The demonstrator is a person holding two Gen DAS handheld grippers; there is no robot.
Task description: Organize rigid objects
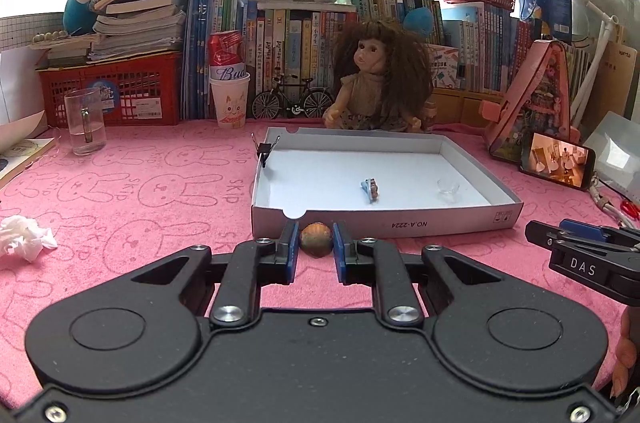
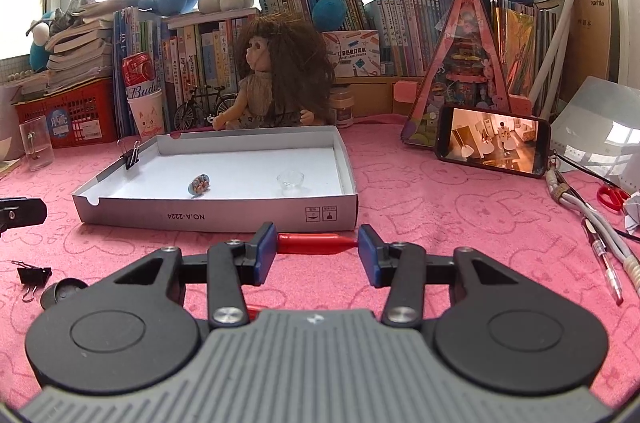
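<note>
Over a pink-covered surface [image 1: 140,191], the left gripper [image 1: 316,243] has its jaws nearly closed on a small round brownish ball [image 1: 316,240], just before the near wall of a shallow white box [image 1: 384,221]; the right gripper [image 2: 317,243] has its jaws partly apart, clamped on the ends of a red pen-like stick [image 2: 316,243] lying crosswise, near the box's front edge; inside the box lie a small patterned trinket [image 2: 199,184] and a clear glass piece [image 2: 291,180]; a black binder clip [image 1: 265,150] grips its far left wall.

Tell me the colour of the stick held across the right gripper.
Red; the stick shows best in the right wrist view.
</note>
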